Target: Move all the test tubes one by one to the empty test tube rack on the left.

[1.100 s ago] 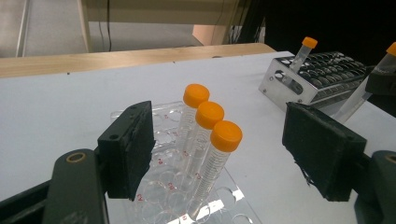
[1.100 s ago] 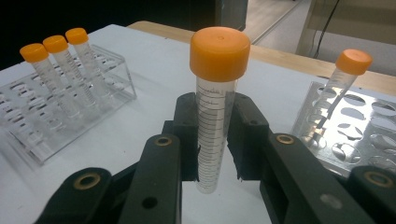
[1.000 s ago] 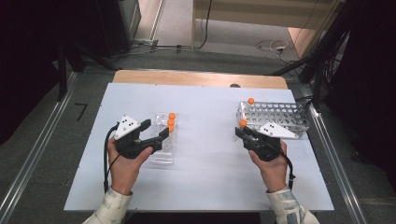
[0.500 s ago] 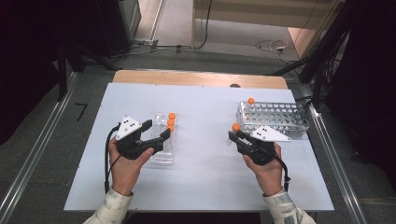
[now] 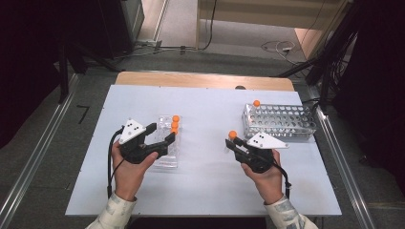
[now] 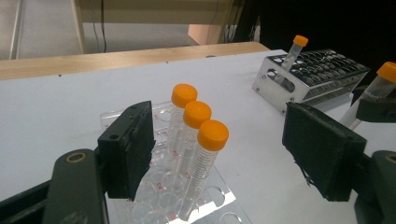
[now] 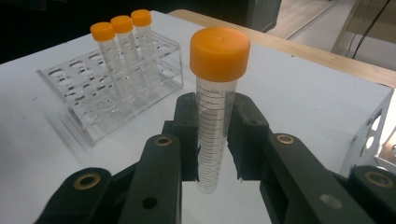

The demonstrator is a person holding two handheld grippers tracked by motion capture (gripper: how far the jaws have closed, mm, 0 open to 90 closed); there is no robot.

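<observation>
Compared with a second back: shifts the right gripper (image 5: 234, 144) sideways over the table (image 5: 205, 195), away from the metal rack (image 5: 282, 122) and toward the clear rack (image 5: 167, 160). Sits roughly halfway between the two now, still well apart from the clear rack. Keeps the jaws clamped on the orange-capped tube (image 7: 215, 116), pads squeezing the see-through body below the cap, tube upright with its bottom poking out under the pads. Looks to me like a transfer run, headed for a free hole in the clear rack. So: carry leg underway, drop-in not done yet.

A bit further out, parks the left gripper (image 5: 164, 135) right over the clear rack, jaws wide apart on either side of the three capped tubes (image 6: 196, 140) standing in a row at its far end. Not touching any of them, not gripping anything, hasn't budged either. Maybe there to steady the rack, hard to say.

Farthest from the clear rack, off right: metal rack holding one leaning tube (image 5: 256, 104) in a corner hole.
</observation>
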